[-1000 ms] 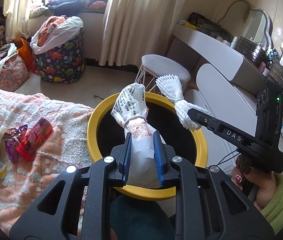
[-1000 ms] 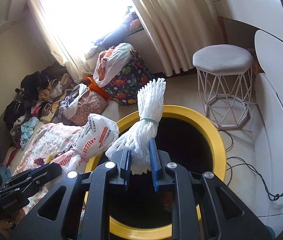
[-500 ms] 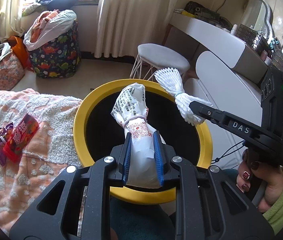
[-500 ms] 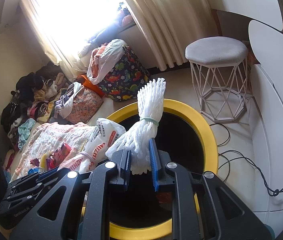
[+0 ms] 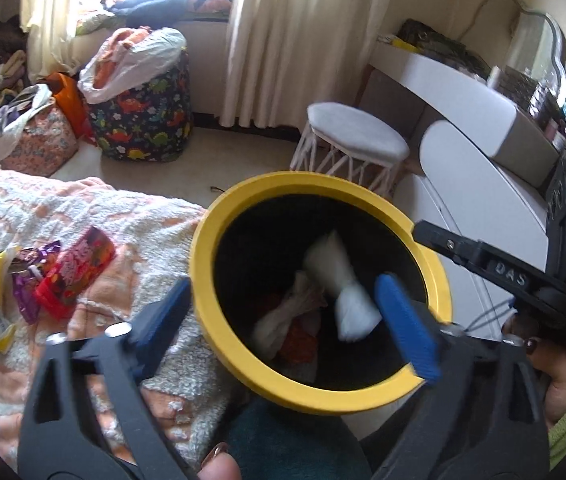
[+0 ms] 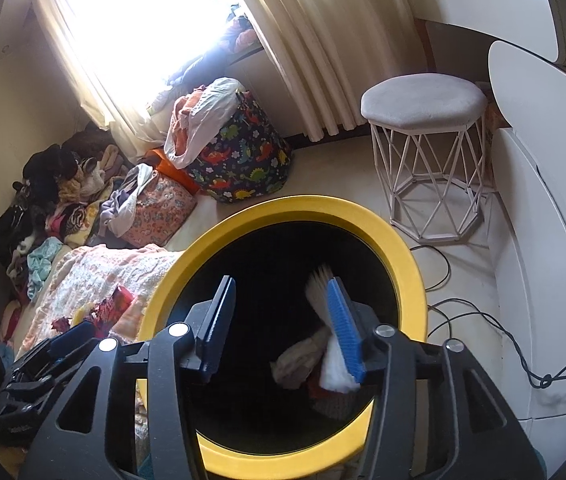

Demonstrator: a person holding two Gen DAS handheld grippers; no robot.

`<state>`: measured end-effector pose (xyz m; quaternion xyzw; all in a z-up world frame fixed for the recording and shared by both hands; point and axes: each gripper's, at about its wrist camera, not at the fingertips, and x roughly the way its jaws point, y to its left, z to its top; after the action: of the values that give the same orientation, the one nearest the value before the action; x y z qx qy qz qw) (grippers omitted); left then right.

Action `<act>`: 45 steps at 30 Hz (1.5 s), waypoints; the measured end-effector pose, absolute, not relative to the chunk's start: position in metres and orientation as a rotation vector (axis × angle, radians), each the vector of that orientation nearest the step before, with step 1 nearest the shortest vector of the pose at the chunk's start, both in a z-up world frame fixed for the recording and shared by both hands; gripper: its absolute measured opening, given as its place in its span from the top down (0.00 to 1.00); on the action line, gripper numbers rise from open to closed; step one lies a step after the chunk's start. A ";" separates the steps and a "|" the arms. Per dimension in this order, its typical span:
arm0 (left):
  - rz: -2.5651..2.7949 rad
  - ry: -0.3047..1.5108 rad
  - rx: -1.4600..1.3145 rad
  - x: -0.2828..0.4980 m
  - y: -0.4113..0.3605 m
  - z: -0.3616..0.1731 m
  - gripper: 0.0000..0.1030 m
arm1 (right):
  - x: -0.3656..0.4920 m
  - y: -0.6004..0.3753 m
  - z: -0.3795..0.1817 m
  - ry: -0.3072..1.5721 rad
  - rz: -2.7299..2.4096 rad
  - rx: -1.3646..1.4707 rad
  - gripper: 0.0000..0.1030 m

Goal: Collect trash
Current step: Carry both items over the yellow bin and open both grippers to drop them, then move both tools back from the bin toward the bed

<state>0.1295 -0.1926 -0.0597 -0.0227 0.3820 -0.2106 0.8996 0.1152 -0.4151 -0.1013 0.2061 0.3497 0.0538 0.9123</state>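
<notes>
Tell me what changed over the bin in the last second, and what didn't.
Both grippers opened and let go. The left gripper dropped its printed white bag and the right gripper its white foam net; both pieces now lie down inside the yellow-rimmed bin, blurred. The grippers still hang over the bin's mouth. The red snack wrapper and the other wrappers stay on the blanket.
</notes>
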 end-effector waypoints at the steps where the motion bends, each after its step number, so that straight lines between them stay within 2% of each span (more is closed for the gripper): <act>1: -0.422 0.784 -0.047 0.129 -0.191 -0.058 0.11 | 0.115 -0.414 -0.101 0.719 0.112 0.422 0.54; 23: -0.298 0.661 -0.121 0.114 -0.142 -0.027 0.11 | 0.098 -0.377 -0.067 0.622 0.209 0.359 0.28; 32: -0.259 0.604 -0.143 0.107 -0.126 -0.015 0.11 | 0.091 -0.359 -0.050 0.571 0.250 0.330 0.22; 45: -0.197 0.561 -0.175 0.100 -0.097 -0.008 0.11 | 0.088 -0.329 -0.046 0.575 0.303 0.285 0.19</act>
<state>0.1004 -0.0967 -0.0078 -0.0860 0.2760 -0.0968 0.9524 0.0883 -0.3290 -0.0462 0.1396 0.2815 0.1481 0.9377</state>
